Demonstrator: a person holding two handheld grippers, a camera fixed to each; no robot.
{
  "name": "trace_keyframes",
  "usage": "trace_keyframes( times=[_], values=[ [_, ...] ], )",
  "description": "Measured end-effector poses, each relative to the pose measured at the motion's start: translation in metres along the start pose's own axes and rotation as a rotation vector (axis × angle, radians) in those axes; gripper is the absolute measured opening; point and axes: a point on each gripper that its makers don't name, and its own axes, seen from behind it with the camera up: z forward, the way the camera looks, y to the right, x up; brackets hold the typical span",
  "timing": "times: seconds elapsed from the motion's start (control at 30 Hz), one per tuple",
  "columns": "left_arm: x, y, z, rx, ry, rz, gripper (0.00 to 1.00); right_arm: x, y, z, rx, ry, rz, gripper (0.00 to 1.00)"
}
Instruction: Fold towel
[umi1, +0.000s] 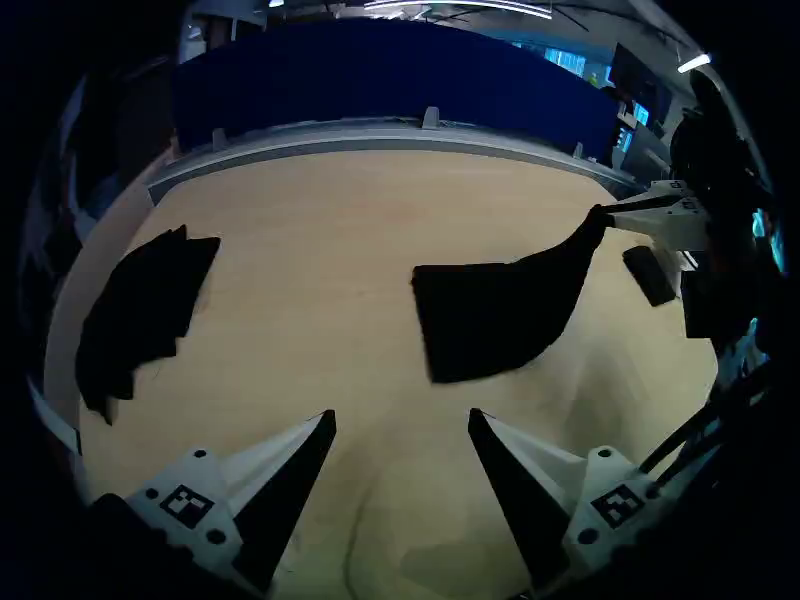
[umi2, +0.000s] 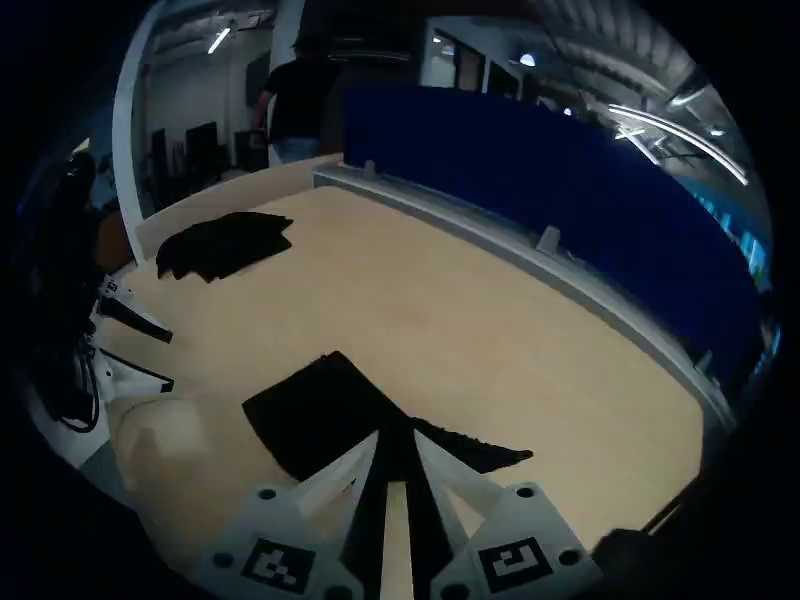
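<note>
Left gripper (umi1: 398, 414): released, fingers spread wide, bare wooden table (umi1: 320, 220) between the tips.

Right gripper (umi2: 395, 432): clenched on one corner of the black towel (umi1: 490, 320), both fingertips pinching the cloth.

Towel: ahead of the left gripper and slightly to its right, well apart from its tips. Mostly flat on the table, with the pinched corner raised off the surface in a taut peak toward the right gripper. In the right gripper view, main body spread just ahead-left of the closed tips, with a narrow tail of cloth ahead-right.

Pile of dark cloths (umi1: 140, 300): far left of the left gripper, well apart from the towel.

Small dark flat object (umi1: 648, 275): on the table near the right gripper, identity not discernible.

Blue partition (umi1: 400, 80): along the far table edge.

Person (umi2: 295, 90): standing beyond the table, far ahead-left of the right gripper.
</note>
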Motion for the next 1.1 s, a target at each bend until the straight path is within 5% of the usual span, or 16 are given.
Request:
trace_keyframes(
  times=[0.37,0.7,1.1],
  values=[
    [0.0,-0.014,-0.015,0.03,0.026,-0.066,0.98,0.01,-0.073,0.049,0.118,-0.037,-0.101,0.1],
    [-0.008,-0.025,-0.025,0.05,0.032,-0.124,0.98,-0.026,-0.144,0.098,0.228,-0.116,-0.125,0.09],
    [-0.014,-0.028,-0.022,0.049,0.025,-0.142,0.98,-0.057,-0.156,0.111,0.259,-0.176,-0.096,0.09]
  ],
)
